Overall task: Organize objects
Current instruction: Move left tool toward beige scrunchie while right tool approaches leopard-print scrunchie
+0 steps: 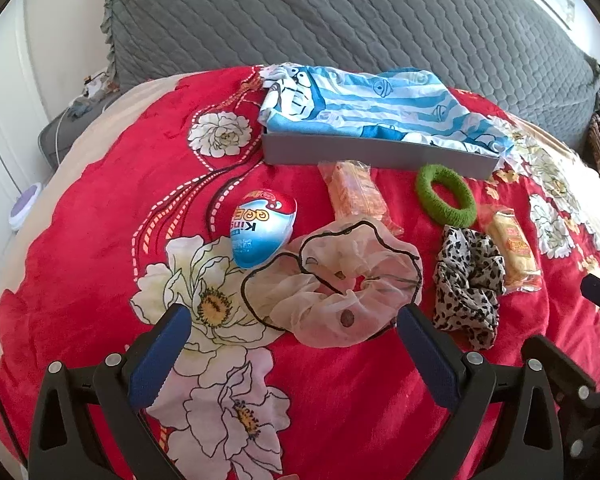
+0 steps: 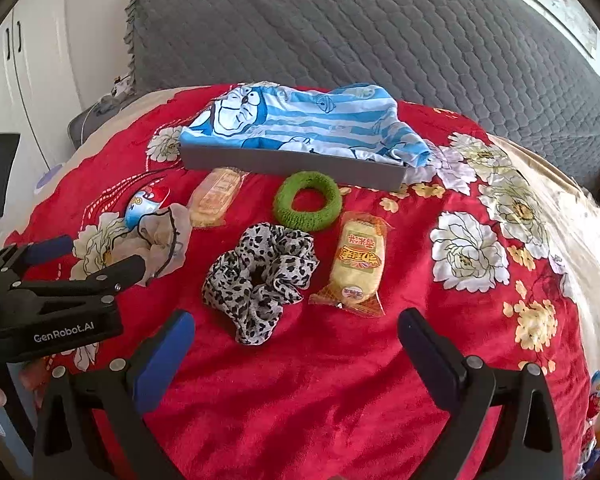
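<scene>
Barely started: both the left gripper (image 1: 294, 354) and right gripper (image 2: 296, 354) hang spread and empty; scrunchies (image 2: 260, 276), snack packets (image 2: 358, 264) and a toy egg (image 1: 262, 232) lie loose at six o'clock of the grey box (image 2: 292, 164), which holds only a blue cloth (image 2: 300, 120).

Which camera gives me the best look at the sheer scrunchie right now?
The left wrist view. There the sheer scrunchie lies whole and unblocked just ahead of the open left gripper. In the right wrist view the scrunchie sits small at the left edge, partly hidden behind the left gripper's fingers.
</scene>
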